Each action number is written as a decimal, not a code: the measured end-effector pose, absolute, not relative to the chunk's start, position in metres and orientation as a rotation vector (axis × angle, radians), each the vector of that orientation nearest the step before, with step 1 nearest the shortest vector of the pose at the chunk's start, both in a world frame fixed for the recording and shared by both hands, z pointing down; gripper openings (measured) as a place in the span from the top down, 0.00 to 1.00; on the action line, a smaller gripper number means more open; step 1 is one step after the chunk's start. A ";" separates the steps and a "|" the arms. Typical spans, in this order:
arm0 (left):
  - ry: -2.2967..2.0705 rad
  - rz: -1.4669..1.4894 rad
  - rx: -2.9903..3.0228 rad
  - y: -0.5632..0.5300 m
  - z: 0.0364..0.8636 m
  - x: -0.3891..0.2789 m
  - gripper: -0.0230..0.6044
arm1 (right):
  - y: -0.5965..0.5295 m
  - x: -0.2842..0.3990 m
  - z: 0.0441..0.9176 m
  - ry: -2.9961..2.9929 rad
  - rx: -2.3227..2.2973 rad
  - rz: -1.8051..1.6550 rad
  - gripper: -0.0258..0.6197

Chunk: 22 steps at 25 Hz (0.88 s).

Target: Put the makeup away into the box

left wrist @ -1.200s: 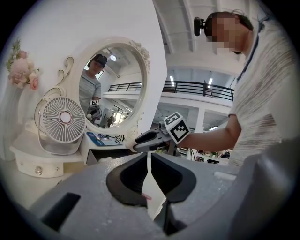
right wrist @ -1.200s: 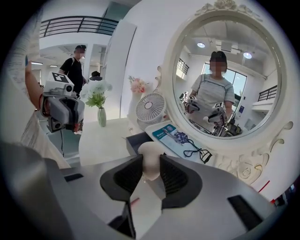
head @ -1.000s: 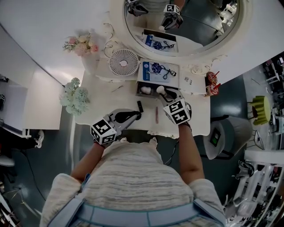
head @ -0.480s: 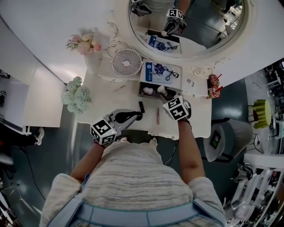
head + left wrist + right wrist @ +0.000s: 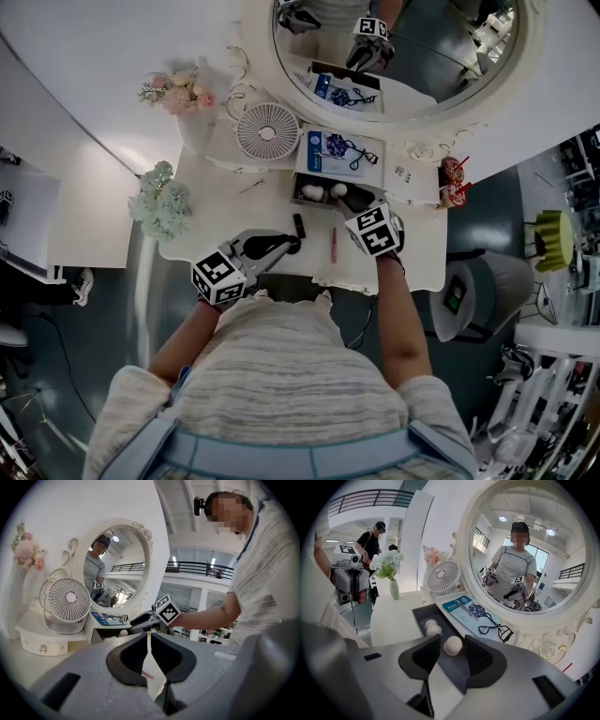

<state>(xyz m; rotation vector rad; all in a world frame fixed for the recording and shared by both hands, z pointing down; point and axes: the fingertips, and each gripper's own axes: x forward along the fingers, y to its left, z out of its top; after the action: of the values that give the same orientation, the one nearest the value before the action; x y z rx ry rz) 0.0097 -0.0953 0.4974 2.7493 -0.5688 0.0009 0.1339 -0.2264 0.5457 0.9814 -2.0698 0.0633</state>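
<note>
right gripper view: right gripper (image 5: 452, 639), jaws just opening wide off a sponge (image 5: 453, 645) lying in the box (image 5: 421, 612); best lift straight up, clear. left gripper (image 5: 149, 638) closed, empty; pink stick (image 5: 332, 246) lies near the box.

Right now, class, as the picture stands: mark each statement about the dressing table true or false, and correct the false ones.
1. The fan stands beside the blue card. True.
2. The pink pencil lies inside the box. False: it lies on the table, outside it.
3. The right claw grips the pencil. False: its jaws have just been opening, a pale puff loose between them, at the box.
4. The left claw holds nothing. True.
</note>
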 end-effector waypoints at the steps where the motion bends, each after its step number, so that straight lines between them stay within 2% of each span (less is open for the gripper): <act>1: -0.567 0.001 2.749 -0.095 0.498 0.010 0.94 | -0.226 0.133 0.544 -2.076 0.988 0.063 0.75; 22: -0.535 0.002 2.761 -0.093 0.497 0.014 0.94 | -0.197 0.139 0.523 -2.157 1.125 0.129 0.75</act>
<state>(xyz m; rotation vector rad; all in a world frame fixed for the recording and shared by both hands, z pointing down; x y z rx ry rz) 0.0142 -0.0930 0.4967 2.7613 -0.5355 0.0017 0.1390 -0.1969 0.5233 1.1255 -2.1572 0.1286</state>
